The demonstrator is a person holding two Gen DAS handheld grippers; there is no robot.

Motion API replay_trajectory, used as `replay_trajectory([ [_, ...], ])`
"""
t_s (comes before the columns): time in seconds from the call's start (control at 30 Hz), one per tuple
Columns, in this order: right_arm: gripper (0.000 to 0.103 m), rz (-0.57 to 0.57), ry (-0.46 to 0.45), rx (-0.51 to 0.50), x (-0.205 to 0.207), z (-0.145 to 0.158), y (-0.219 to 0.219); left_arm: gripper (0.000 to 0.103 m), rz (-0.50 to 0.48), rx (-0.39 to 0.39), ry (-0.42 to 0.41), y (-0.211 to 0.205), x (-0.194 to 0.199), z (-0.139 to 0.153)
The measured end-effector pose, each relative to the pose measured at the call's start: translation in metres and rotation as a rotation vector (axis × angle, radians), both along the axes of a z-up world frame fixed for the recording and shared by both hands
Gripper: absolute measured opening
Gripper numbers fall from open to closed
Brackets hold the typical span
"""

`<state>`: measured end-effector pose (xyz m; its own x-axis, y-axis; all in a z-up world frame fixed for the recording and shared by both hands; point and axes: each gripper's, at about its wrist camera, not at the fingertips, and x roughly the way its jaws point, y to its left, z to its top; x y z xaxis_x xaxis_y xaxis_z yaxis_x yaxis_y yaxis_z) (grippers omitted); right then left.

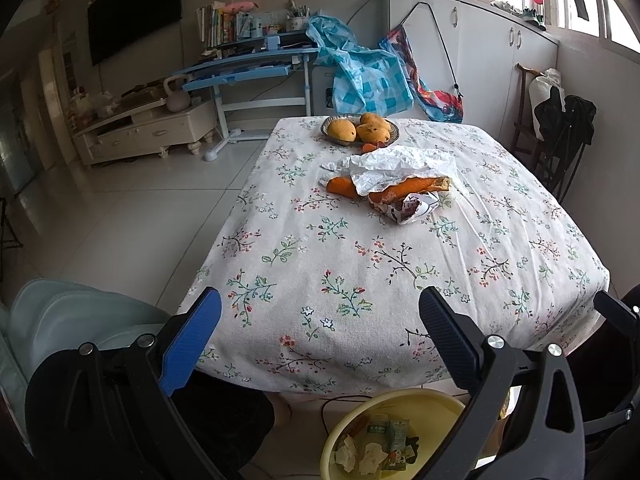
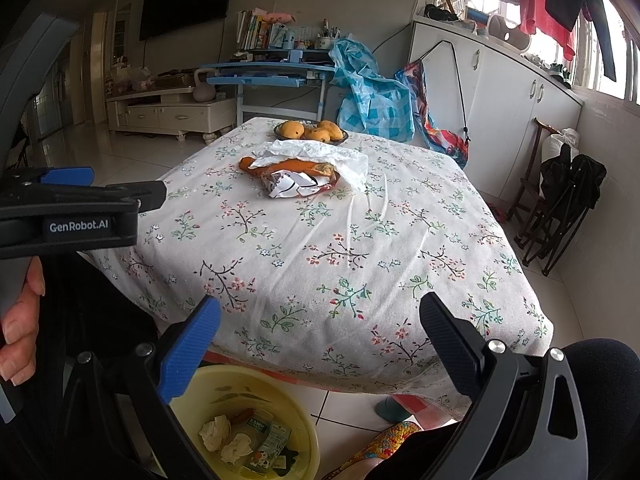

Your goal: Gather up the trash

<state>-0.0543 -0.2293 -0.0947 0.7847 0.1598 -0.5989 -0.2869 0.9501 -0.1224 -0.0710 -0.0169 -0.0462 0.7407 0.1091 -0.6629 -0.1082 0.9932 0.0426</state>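
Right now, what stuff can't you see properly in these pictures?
- Orange peels: partly under the crumpled white paper in both views.
- Yellow basin: cut by the bottom edge and covered by gripper fingers in both views; carton labels too small to read.
- Small orange bits by the fruit plate: too small to identify.
- Under the tablecloth: hidden.

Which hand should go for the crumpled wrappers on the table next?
Probably the right, narrowly. Both grippers, left and right, hover at the near table edge with jaws open and empty. In the right wrist view the wrappers lie almost dead ahead; in the left view they sit off to the right.
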Motion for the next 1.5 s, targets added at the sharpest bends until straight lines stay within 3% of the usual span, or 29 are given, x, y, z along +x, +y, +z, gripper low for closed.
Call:
replay_trajectory([
  [1.5, 0.095, 0.003, 0.001, -0.002, 0.0003, 0.0025, 0.0019, 0.096, -0.014, -0.032, -0.035, -0.0015, -0.0003, 0.0054],
])
